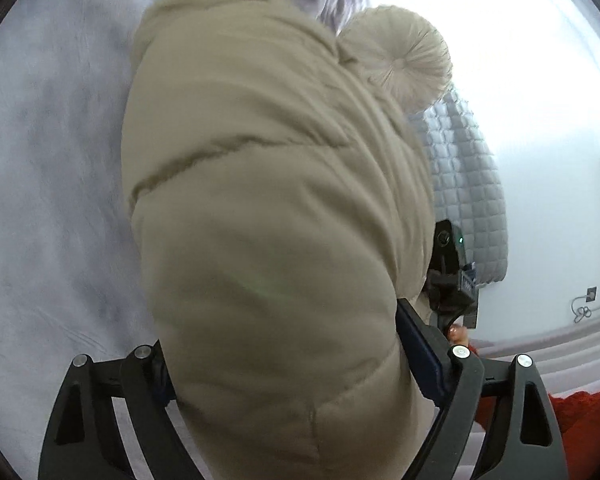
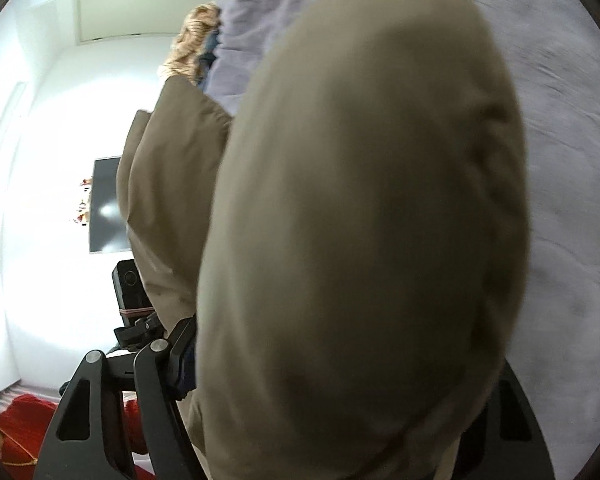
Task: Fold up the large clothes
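- Left wrist view: left gripper (image 1: 288, 360) clamped on the beige padded jacket (image 1: 268, 200), fingers wide apart with the puffy bulk filling the whole gap and the blue pad (image 1: 418, 356) pressed into its side.
- Jacket held above the bed (image 1: 40, 160), over a lilac-grey fuzzy blanket; round fluffy pom-pom (image 1: 396, 56) at its upper right edge.
- Right of the jacket: right gripper (image 1: 448, 272) partly hidden behind it, grey quilted cover (image 1: 472, 184) beyond, red cloth (image 1: 588, 412) at the lower right.
- Right wrist view: right gripper (image 2: 348, 360) likewise closed on the jacket (image 2: 360, 220); near finger (image 2: 180, 356) against the fabric, far one mostly hidden under the bulge.
- Blurred jacket filling most of the view, blanketed bed (image 2: 572, 160) behind it.
- On the left: left gripper (image 2: 130, 292), dark screen (image 2: 106, 204) on a white wall, striped cloth (image 2: 192, 40) farther up.
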